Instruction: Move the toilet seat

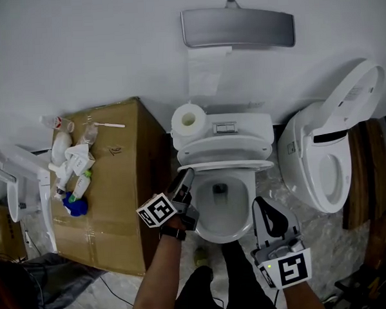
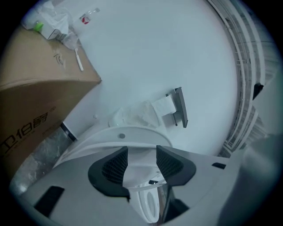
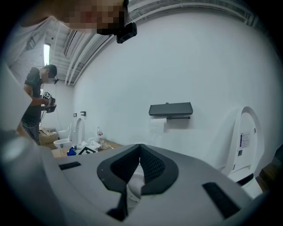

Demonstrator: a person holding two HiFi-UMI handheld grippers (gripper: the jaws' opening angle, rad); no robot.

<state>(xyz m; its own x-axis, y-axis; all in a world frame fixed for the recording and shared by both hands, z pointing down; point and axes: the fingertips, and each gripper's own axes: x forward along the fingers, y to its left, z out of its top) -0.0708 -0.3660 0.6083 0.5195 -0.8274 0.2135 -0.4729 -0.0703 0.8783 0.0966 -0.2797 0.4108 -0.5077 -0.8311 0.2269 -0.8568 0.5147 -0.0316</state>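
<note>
A white toilet (image 1: 226, 215) stands at the middle of the head view. Its seat (image 1: 224, 164) and lid are tipped up against the tank (image 1: 243, 125). My left gripper (image 1: 186, 178) is at the left end of the raised seat, at the bowl's rim. Its jaws stand wide open (image 2: 141, 152), and the white seat edge (image 2: 140, 170) shows between the pads without being pinched. My right gripper (image 1: 260, 204) hovers over the bowl's front right. It is shut (image 3: 140, 147) with nothing held.
A cardboard box (image 1: 117, 187) with bottles and rags on top stands close to the left of the toilet. A paper roll (image 1: 188, 120) sits on the tank below a wall dispenser (image 1: 238, 27). A second toilet (image 1: 322, 157) with its lid up stands on the right. A person (image 3: 37, 101) stands far left.
</note>
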